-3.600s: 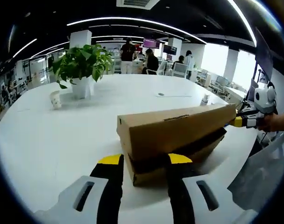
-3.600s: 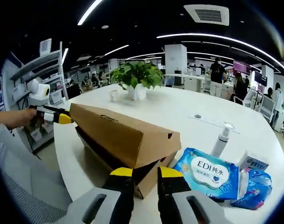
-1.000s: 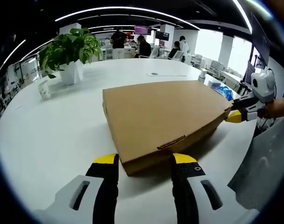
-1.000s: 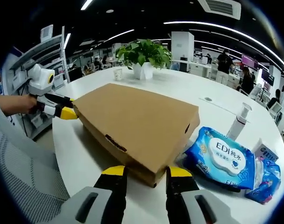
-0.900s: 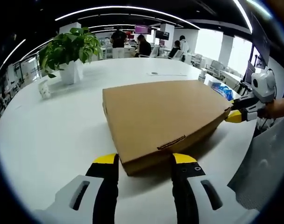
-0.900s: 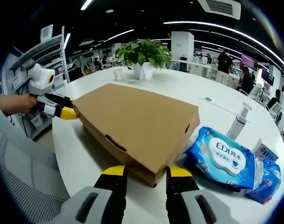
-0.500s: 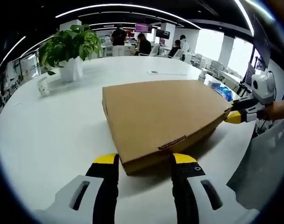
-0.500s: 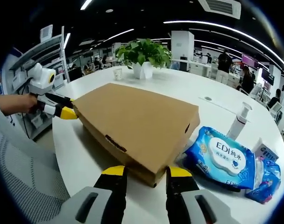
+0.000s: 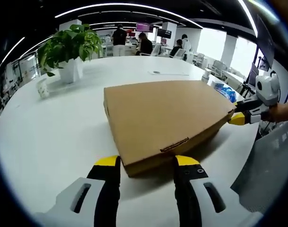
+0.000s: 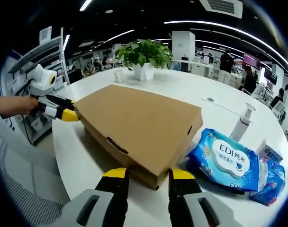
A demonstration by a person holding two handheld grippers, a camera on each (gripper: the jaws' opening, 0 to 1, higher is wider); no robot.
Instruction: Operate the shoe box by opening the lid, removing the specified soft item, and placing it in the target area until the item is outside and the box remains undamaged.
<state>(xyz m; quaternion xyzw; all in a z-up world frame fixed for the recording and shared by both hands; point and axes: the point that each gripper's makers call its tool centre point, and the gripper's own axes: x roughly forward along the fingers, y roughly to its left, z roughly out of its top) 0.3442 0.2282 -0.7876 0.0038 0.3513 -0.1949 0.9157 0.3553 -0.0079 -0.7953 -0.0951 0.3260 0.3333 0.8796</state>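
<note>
Box corner between left gripper jaws, lid closed

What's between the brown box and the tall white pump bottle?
Only bare white table lies between the shoe box and the pump bottle, in the right gripper view.

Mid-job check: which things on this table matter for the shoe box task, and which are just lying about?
Job:
- shoe box, lid down
- left gripper, at one corner
- right gripper, at another corner

Lying about:
- potted plant
- blue wipes pack
- pump bottle
- paper cup
- second blue packet
</note>
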